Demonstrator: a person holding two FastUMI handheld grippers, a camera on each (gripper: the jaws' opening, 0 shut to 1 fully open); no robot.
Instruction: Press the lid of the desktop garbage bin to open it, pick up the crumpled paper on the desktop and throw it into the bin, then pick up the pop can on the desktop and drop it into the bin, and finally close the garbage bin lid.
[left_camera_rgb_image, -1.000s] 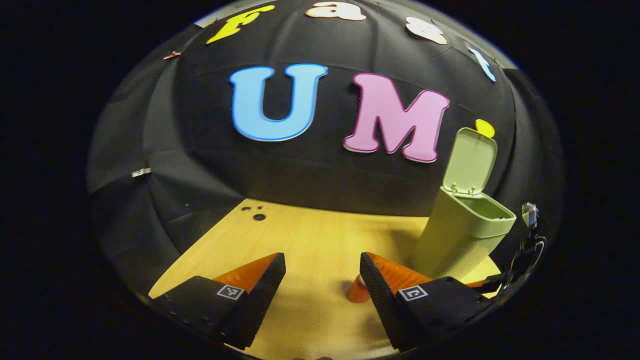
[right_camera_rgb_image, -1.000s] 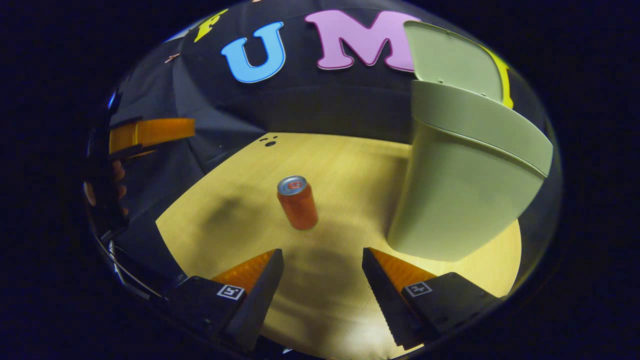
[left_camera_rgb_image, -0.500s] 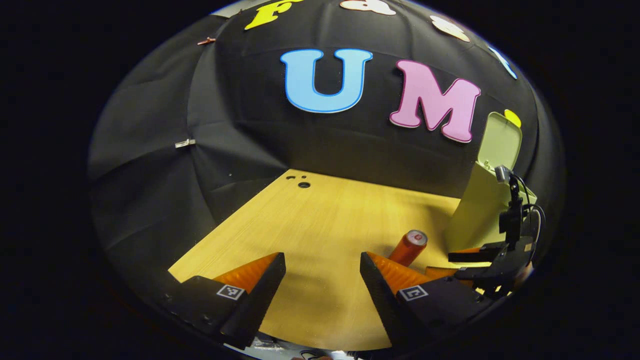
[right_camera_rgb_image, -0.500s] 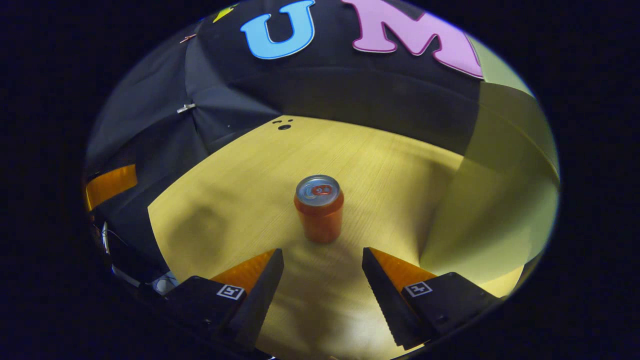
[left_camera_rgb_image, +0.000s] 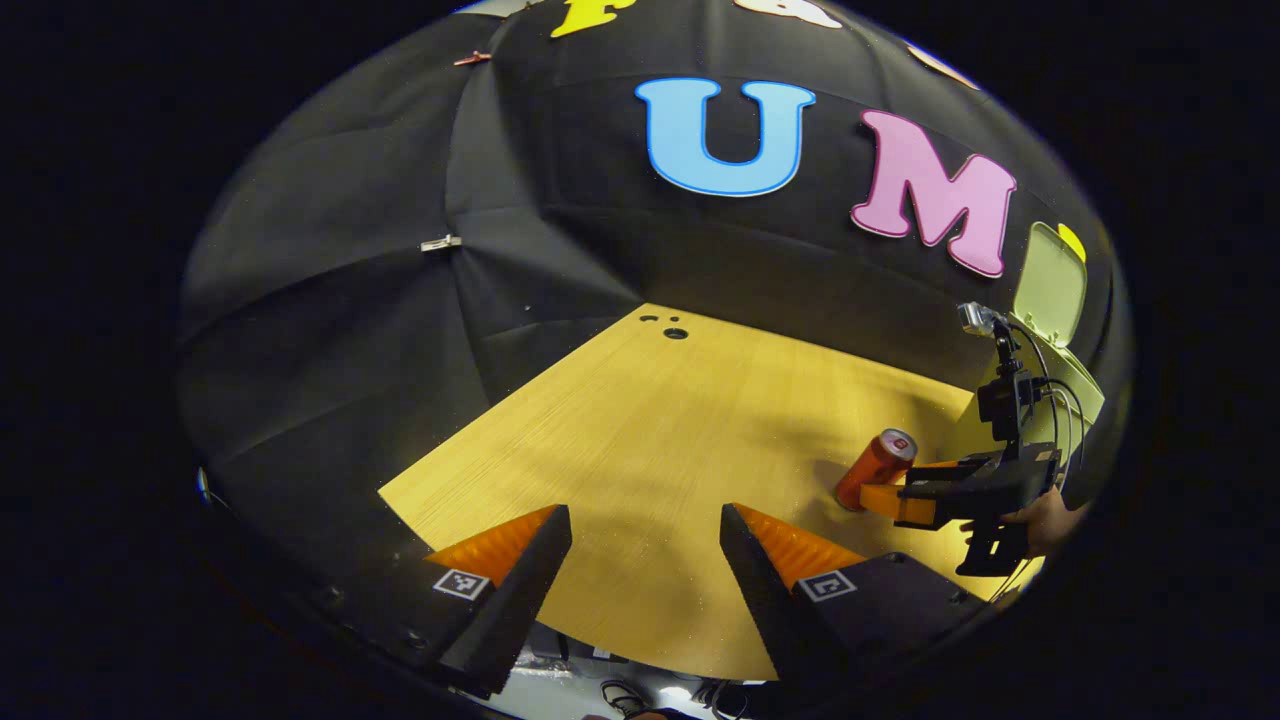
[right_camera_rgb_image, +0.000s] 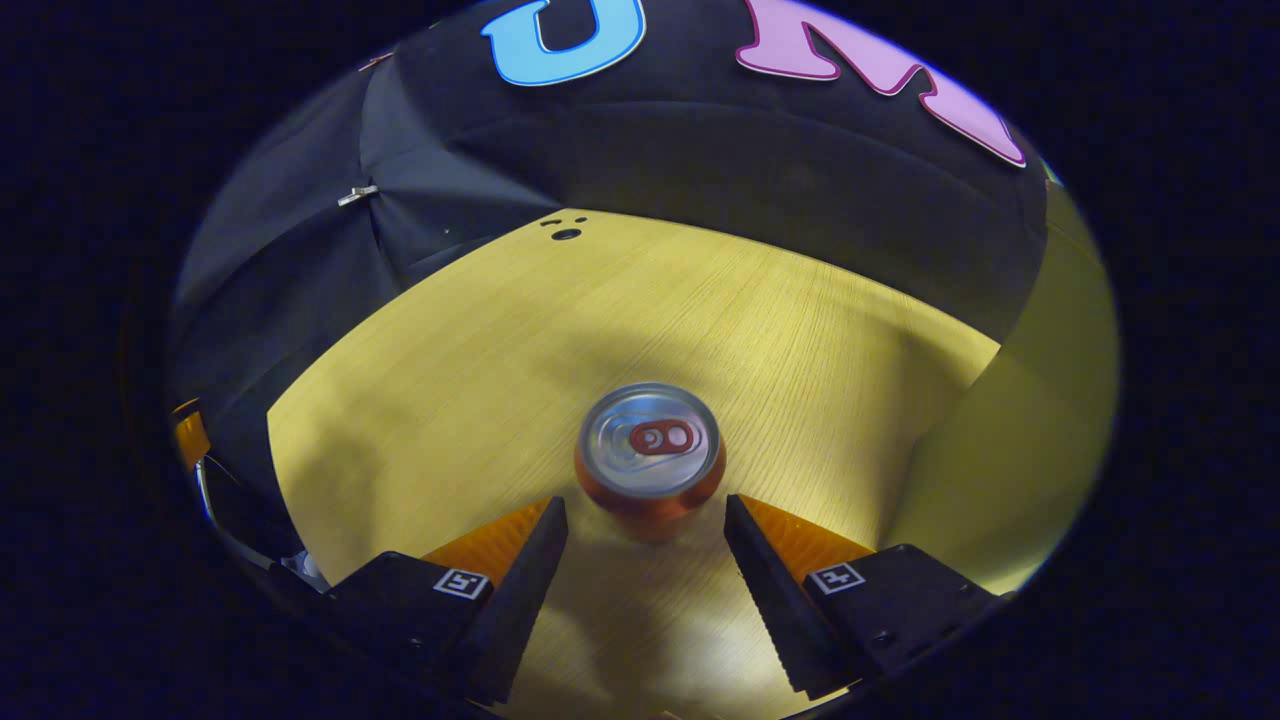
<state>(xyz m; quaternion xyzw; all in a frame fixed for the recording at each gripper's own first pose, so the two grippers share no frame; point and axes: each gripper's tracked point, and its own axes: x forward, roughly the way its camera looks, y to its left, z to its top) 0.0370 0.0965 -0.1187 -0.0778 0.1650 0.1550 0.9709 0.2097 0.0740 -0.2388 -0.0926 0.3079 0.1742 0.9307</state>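
Pop can stood upright on the wooden desktop, just ahead of the right gripper, whose fingers were spread wide to either side of it, not touching. Right of it rose the green bin, lid raised. The left gripper hung wide open and empty at the near left.

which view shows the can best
The right gripper view: the can stands upright, large and central, just ahead of the open right gripper, its top plainly seen. The left gripper view shows the can small and far off, beside the bin.
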